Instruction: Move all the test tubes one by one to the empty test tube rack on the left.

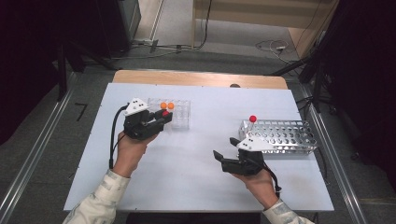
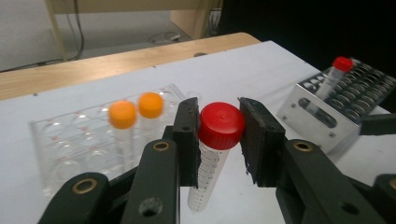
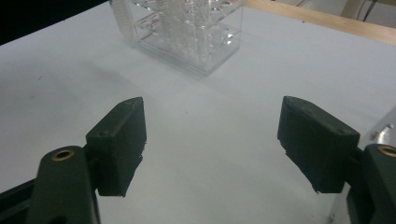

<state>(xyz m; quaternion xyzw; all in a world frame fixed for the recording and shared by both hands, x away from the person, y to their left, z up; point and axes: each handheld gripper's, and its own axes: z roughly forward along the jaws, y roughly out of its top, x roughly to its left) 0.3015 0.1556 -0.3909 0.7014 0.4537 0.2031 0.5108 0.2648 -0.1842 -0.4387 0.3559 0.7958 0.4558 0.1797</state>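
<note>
The left tongs (image 2: 219, 135) clamp a red-capped tube (image 2: 216, 144) by its cap, lifted off the white worktop (image 1: 201, 163) just beside the clear rack (image 1: 180, 119) (two orange-capped tubes (image 1: 167, 106) stand in it). The right tongs (image 3: 212, 149) gape wide with nothing between them, held low near the metal rack (image 1: 285, 137), where another red-capped tube (image 1: 252, 120) stands at the near-left corner.

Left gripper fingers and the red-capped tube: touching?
Touching. In the left gripper view both fingers press against the cap of the red-capped tube, which hangs between them.
</note>
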